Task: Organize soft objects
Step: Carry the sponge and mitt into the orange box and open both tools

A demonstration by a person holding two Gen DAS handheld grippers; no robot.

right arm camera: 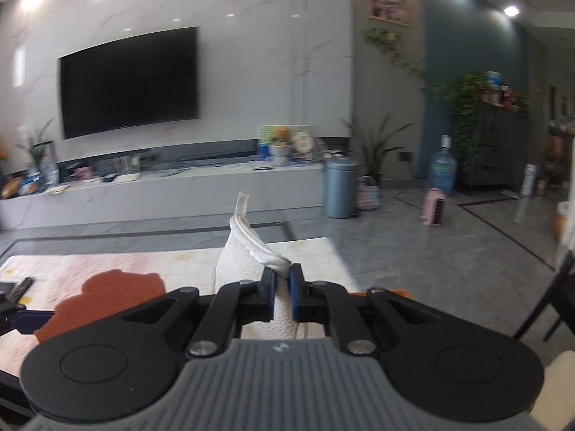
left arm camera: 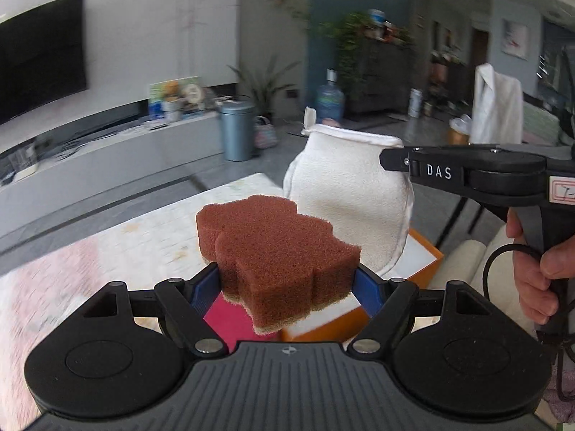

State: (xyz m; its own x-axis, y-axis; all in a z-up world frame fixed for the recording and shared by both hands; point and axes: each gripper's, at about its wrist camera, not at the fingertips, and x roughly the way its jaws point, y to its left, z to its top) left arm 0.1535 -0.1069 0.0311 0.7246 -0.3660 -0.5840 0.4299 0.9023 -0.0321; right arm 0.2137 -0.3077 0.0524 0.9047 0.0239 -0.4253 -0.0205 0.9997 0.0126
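Note:
My left gripper [left arm camera: 285, 287] is shut on a brown bear-shaped sponge [left arm camera: 276, 258] and holds it in the air above an orange box [left arm camera: 427, 262]. The sponge also shows at the left of the right wrist view [right arm camera: 107, 298]. My right gripper [right arm camera: 283, 292] is shut on a white fluffy mitt [right arm camera: 244, 262] by its hemmed rim. In the left wrist view the mitt [left arm camera: 345, 194] hangs from the right gripper [left arm camera: 395, 160] over the orange box, just behind the sponge.
A pink item [left arm camera: 230, 319] lies beside the orange box under the sponge. A pale patterned table top [left arm camera: 107, 251] stretches to the left. Black items [right arm camera: 18, 287] lie at its left edge. A TV wall, blue bin [right arm camera: 341, 186] and grey floor lie beyond.

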